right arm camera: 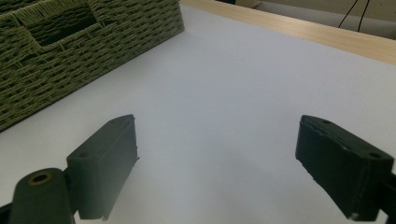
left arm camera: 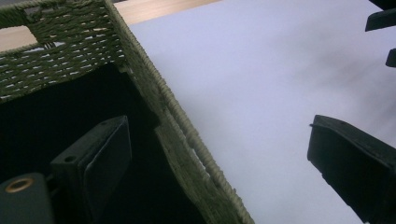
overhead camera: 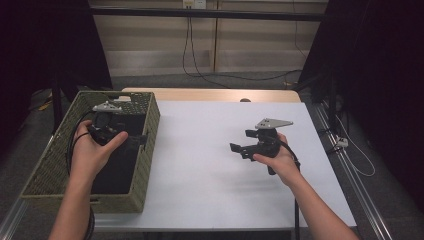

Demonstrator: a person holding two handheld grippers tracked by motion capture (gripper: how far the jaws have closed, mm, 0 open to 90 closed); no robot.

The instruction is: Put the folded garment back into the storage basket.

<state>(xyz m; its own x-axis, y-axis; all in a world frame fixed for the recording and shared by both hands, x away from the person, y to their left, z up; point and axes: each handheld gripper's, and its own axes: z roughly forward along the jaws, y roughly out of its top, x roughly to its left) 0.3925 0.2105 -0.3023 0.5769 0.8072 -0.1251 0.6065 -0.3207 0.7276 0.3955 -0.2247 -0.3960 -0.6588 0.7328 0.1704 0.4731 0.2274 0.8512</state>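
My left gripper (overhead camera: 131, 140) straddles the right wall of the woven basket (overhead camera: 50, 165) at nine o'clock on the table (overhead camera: 200, 165), jaws apart, one inside and one outside. If I close carelessly, the wall could flex and the basket tip or skid on the white sheet. My right gripper (overhead camera: 239, 149), at three o'clock, is empty with jaws apart. I read no label or writing anywhere.

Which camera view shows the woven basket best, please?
The high view: there the whole woven basket is seen, with its rim, walls and dark inside. The left gripper view gives a near stretch of rim and one wall, with the left gripper straddling it. The right gripper view gives an outer wall with a handle hole.
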